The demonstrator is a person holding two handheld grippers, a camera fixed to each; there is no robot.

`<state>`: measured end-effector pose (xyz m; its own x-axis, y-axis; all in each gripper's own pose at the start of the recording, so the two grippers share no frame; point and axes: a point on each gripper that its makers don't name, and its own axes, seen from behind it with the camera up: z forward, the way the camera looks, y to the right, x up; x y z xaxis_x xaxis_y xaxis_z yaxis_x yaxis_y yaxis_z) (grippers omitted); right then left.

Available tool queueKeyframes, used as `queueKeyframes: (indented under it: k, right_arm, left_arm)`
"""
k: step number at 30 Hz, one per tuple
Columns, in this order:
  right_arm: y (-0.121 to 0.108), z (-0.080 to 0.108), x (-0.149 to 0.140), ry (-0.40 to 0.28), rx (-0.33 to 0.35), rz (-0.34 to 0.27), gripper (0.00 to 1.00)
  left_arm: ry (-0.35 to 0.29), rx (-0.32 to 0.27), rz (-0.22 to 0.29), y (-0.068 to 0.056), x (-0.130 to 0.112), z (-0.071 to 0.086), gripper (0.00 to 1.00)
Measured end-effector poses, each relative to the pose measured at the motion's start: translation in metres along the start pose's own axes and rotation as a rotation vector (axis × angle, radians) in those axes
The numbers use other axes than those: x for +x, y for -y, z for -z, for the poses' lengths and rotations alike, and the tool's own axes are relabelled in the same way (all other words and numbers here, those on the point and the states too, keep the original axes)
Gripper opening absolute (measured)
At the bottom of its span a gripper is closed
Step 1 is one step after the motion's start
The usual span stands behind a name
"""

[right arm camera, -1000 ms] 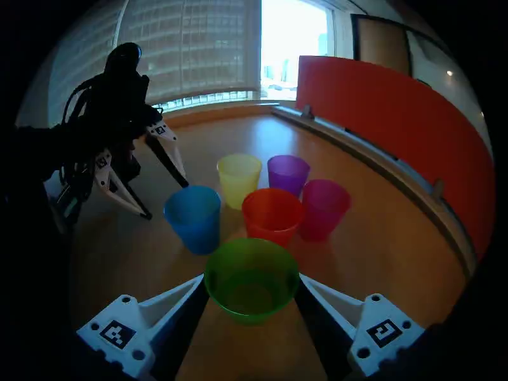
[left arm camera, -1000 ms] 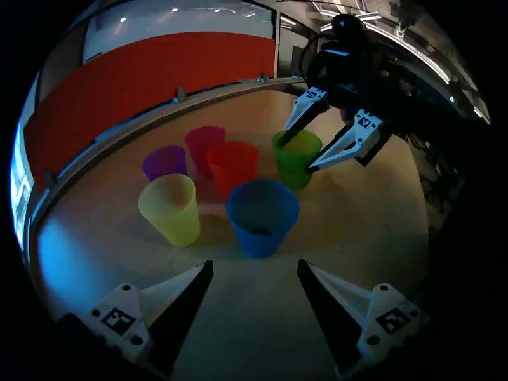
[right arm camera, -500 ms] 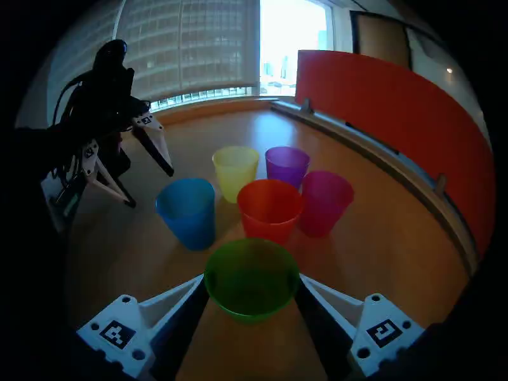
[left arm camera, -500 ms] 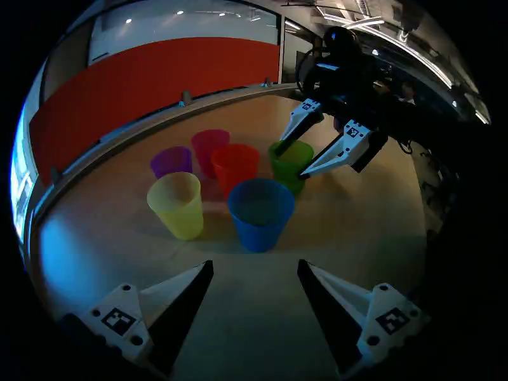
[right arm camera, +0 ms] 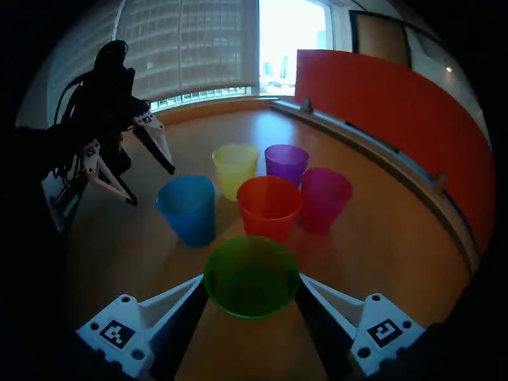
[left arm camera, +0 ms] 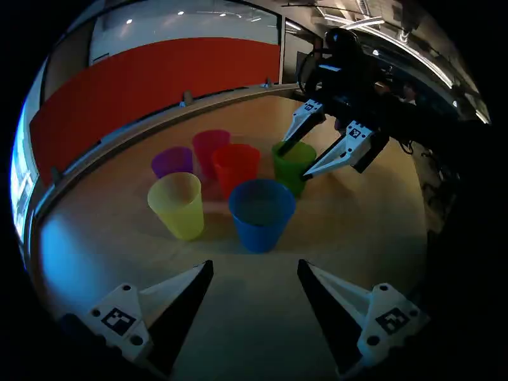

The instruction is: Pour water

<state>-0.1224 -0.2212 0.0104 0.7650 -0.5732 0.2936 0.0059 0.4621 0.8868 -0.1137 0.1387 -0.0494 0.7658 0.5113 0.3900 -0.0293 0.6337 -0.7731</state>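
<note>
Backing off since a second ago: your left gripper (left arm camera: pixel 254 263), now sitting farther from blue plastic cup (left arm camera: pixel 261 216); fingers spreading wide, gripping nothing. Your right gripper (right arm camera: pixel 252 277): both fingers pressing on sides of translucent green plastic cup (right arm camera: pixel 252 295), nearest you in right gripper view. Cup base touching wooden tabletop (left arm camera: pixel 355 209) or not: cannot tell. Standing clustered just beyond: red-orange plastic cup (right arm camera: pixel 270 203), yellow plastic cup (right arm camera: pixel 235 166), purple plastic cup (right arm camera: pixel 286 162), magenta plastic cup (right arm camera: pixel 325 197).
</note>
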Motion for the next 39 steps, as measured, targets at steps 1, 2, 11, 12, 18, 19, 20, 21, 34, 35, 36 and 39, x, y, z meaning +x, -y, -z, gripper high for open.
queueKeyframes:
  k: [1, 2, 11, 12, 18, 19, 20, 21, 34, 35, 36, 39]
  right_arm:
    - [0.000, 0.000, 0.000, 0.000, 0.000, -0.001, 0.92]
    - [0.000, 0.001, -0.001, 0.000, 0.000, -0.002, 0.92]
    - [0.003, 0.003, -0.003, -0.003, 0.006, -0.019, 0.96]
    - [0.004, 0.003, -0.003, -0.003, 0.008, -0.021, 0.98]
    - [0.002, 0.009, -0.006, -0.010, -0.010, -0.036, 1.00]
    - [0.001, 0.011, -0.007, -0.011, -0.015, -0.038, 1.00]
    - [0.001, 0.013, -0.009, -0.012, -0.019, -0.040, 1.00]
    - [0.001, 0.015, -0.010, -0.013, -0.023, -0.042, 1.00]
    - [0.006, 0.052, -0.028, -0.040, -0.086, -0.077, 1.00]
    - [0.007, 0.055, -0.028, -0.045, -0.092, -0.081, 1.00]
    - [0.008, 0.058, -0.029, -0.050, -0.098, -0.086, 1.00]
    - [0.010, 0.067, -0.030, -0.076, -0.119, -0.103, 1.00]
  left_arm:
    - [0.000, 0.001, -0.001, 0.000, 0.000, 0.000, 0.99]
    - [-0.001, 0.002, -0.001, 0.000, 0.001, 0.000, 0.99]
    - [-0.003, 0.008, 0.002, 0.000, 0.002, 0.002, 0.99]
    - [-0.003, 0.008, 0.001, 0.000, 0.002, 0.002, 0.99]
    - [-0.008, 0.023, 0.008, 0.002, 0.002, 0.006, 0.99]
    - [-0.010, 0.026, 0.010, 0.002, 0.002, 0.007, 0.99]
    - [-0.012, 0.029, 0.013, 0.003, 0.001, 0.008, 0.98]
    - [-0.014, 0.031, 0.015, 0.003, 0.001, 0.009, 0.99]
    - [-0.044, 0.110, 0.042, 0.014, -0.001, 0.026, 0.99]
    - [-0.048, 0.120, 0.045, 0.016, -0.001, 0.028, 0.99]
    - [-0.052, 0.130, 0.048, 0.018, -0.001, 0.029, 0.99]
    - [-0.070, 0.156, 0.061, 0.022, -0.002, 0.034, 0.99]
